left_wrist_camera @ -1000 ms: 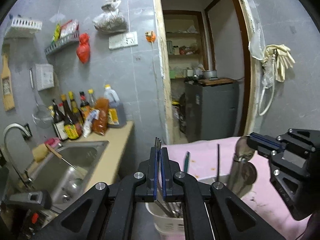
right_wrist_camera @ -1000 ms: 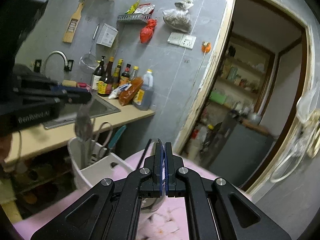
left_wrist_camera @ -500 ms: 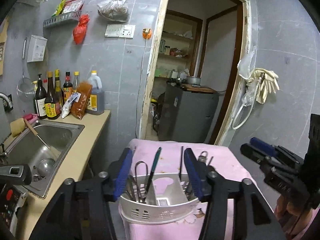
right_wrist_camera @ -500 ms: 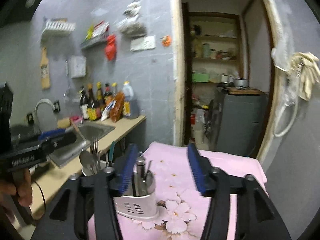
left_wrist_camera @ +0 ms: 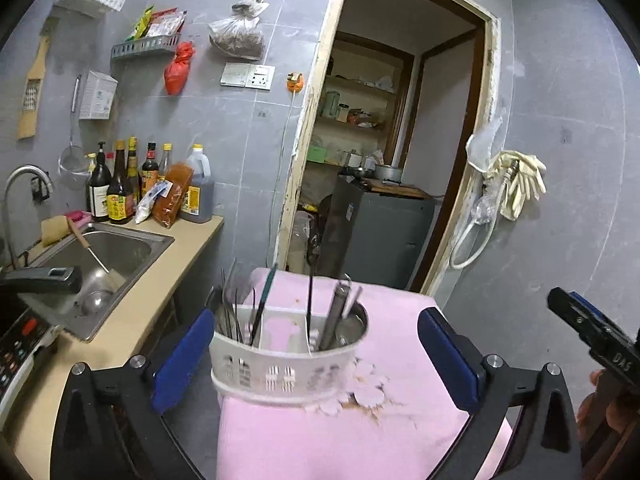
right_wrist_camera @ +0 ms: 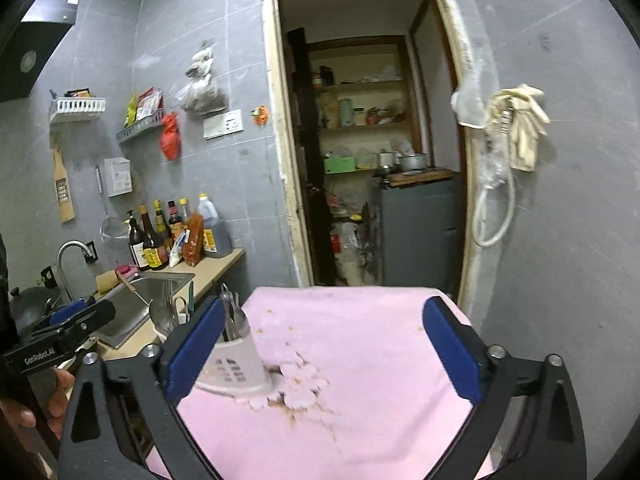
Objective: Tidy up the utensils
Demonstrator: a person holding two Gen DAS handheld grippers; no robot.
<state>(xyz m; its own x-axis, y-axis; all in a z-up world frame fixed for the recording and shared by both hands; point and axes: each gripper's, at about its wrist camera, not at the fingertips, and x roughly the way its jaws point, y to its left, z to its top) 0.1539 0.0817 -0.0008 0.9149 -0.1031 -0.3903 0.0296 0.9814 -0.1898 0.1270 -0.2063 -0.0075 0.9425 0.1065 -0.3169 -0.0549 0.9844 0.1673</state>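
Note:
A white slotted utensil caddy (left_wrist_camera: pixel 288 368) stands on the pink flowered cloth (left_wrist_camera: pixel 380 432) covering the table. It holds forks (left_wrist_camera: pixel 230 304), a green-handled tool, a black chopstick and metal utensils (left_wrist_camera: pixel 338 312). My left gripper (left_wrist_camera: pixel 316 320) is just in front of it, jaws opening wide. The caddy shows between the blue pads (left_wrist_camera: pixel 184 360), which do not touch it. My right gripper (right_wrist_camera: pixel 324 308) is also opening wide, with only cloth between its pads. The caddy (right_wrist_camera: pixel 236 364) sits at its left finger, partly hidden. Each view shows the other gripper (left_wrist_camera: pixel 592 336) at its edge, held by a hand (right_wrist_camera: pixel 60 396).
Left of the table runs a beige counter (left_wrist_camera: pixel 132 320) with a steel sink (left_wrist_camera: pixel 104 264), sauce bottles (left_wrist_camera: pixel 120 188) and a cooker panel (left_wrist_camera: pixel 20 344). Behind the table an open doorway (right_wrist_camera: pixel 360 160) shows a grey cabinet (right_wrist_camera: pixel 420 232). Gloves (left_wrist_camera: pixel 516 184) hang on the right wall.
Both grippers were shut close over the caddy. They have opened wide and drawn back from it, and both have rolled level.

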